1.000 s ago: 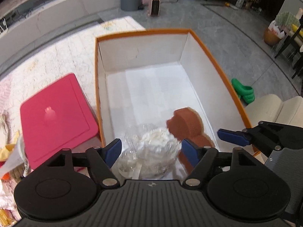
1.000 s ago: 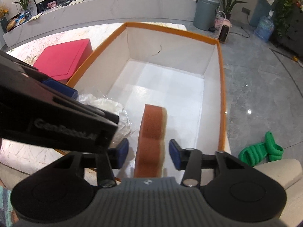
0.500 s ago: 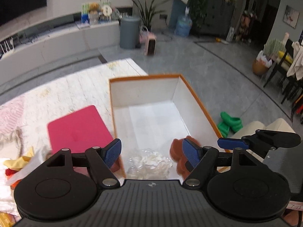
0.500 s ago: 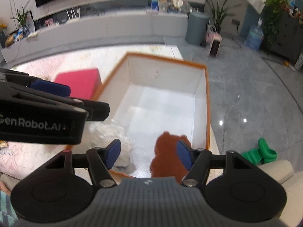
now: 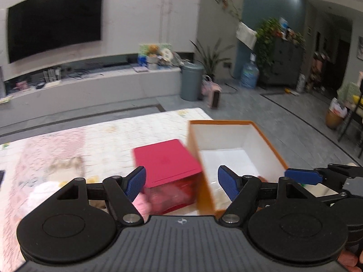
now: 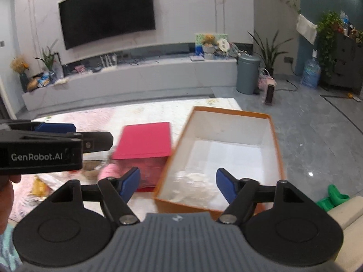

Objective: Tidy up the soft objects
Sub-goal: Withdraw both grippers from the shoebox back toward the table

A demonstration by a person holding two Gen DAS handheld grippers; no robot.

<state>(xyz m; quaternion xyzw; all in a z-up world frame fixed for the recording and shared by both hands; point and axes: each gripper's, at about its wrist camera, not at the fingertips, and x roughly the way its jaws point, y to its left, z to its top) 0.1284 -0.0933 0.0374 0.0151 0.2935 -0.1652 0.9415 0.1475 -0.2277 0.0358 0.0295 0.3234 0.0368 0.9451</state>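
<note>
The left claw (image 5: 181, 181) stands wide apart, holding nothing; the right claw (image 6: 178, 182) is opening, nothing gripped; just beyond both sits the orange box (image 6: 275, 140), a bagged white soft object (image 6: 192, 181) on its near floor; left of it, touching, the red box (image 6: 145, 141).

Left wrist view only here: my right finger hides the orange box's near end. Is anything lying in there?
Observer: Yes, a white bagged bundle lies at the near end of the box.
Operator: Is the right gripper holding anything?
Observer: No. The right gripper has its jaws opening, with nothing between the pads.
Operator: Anything on the floor beside the box?
Observer: Green slippers, off its right side.
</note>
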